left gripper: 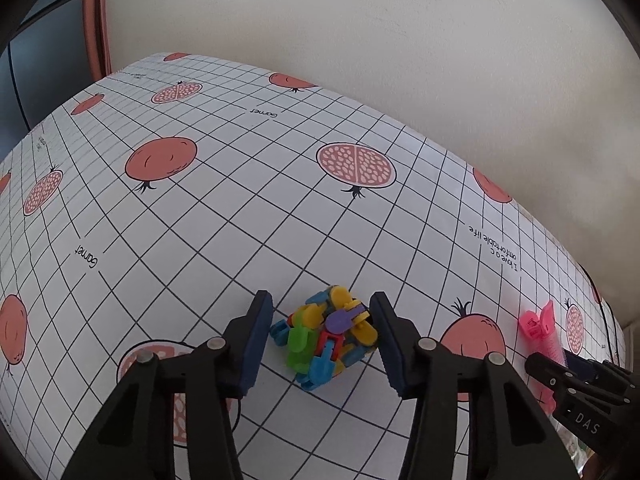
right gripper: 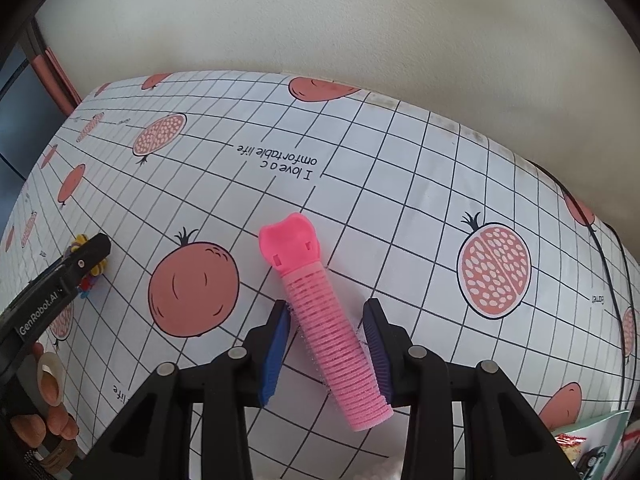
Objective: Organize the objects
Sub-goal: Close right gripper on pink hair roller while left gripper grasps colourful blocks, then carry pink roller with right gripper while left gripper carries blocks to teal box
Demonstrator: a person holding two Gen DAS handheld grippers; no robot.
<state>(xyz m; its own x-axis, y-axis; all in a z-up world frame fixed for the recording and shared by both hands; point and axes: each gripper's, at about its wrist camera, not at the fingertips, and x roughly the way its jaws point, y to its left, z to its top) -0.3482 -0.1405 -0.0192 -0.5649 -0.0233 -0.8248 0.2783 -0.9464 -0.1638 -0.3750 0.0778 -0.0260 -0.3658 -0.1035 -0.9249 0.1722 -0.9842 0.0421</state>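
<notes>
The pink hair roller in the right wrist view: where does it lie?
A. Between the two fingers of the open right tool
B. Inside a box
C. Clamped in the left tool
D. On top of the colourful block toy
A: the pink hair roller lies on the tablecloth between the spread fingers of the right tool.

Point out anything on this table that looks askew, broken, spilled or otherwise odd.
Nothing looks damaged or spilled. The pink hair roller lies flat but slanted between the open right gripper, its clip end pointing away. The multicoloured block cluster sits tilted on one corner between the open left gripper.
</notes>
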